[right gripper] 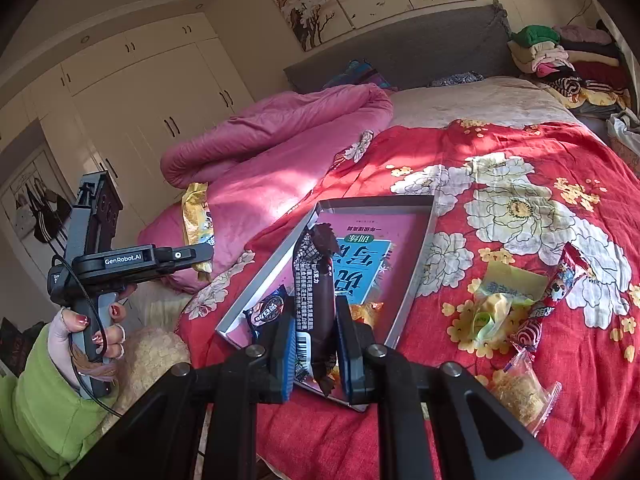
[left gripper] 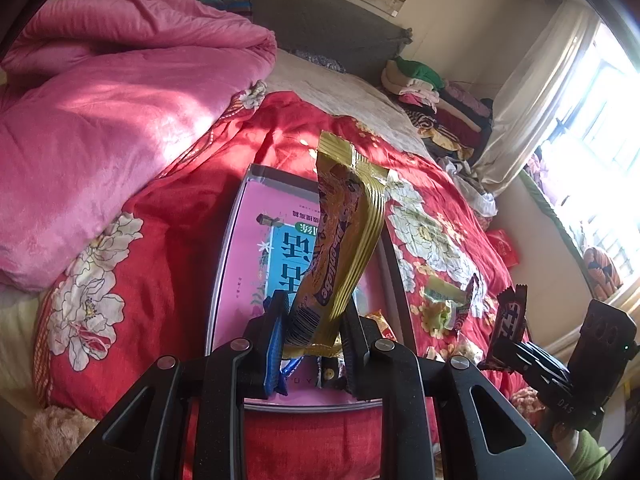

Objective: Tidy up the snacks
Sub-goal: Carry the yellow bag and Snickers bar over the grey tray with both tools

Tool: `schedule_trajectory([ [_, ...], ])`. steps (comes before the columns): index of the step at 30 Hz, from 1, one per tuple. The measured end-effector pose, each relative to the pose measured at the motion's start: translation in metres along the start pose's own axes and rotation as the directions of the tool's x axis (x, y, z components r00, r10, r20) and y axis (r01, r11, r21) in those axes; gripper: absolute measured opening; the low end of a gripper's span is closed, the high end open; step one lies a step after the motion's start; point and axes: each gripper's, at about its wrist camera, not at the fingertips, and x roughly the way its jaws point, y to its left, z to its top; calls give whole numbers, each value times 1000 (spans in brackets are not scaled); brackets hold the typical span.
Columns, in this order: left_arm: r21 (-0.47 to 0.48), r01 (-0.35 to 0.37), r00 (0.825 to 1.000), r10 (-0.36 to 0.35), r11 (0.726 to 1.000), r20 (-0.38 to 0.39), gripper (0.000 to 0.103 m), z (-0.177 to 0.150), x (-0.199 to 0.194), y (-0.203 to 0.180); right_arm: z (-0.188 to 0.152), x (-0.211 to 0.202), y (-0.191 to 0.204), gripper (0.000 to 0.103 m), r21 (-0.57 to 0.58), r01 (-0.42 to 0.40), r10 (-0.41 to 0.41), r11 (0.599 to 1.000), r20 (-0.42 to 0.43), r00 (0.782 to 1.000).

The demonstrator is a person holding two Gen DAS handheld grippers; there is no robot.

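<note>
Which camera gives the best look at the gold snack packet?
The left wrist view: the gold snack packet stands large between the left tongs. The right wrist view shows only its upper part, small and far off.

A glossy foil gold wrapper (left gripper: 340, 248), a plush pink blanket (left gripper: 120, 92), and a smooth metal-rimmed tray (right gripper: 424, 256).

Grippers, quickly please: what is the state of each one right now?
Left gripper: closed, holding the gold snack packet.
Right gripper: closed, holding the dark brown chocolate bar.
</note>
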Motion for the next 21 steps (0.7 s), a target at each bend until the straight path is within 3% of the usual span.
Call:
schedule_trajectory([
  [7,7,13,1000,-13,1000,-18,26,-4,5,-2,-1,14,10,18,-15,-14,14,1000,-26,1000],
  [21,36,31,989,-25,999,-147,26,-23,44,-14,-6,35,16,18,-12,-24,23,1000,-76,997],
])
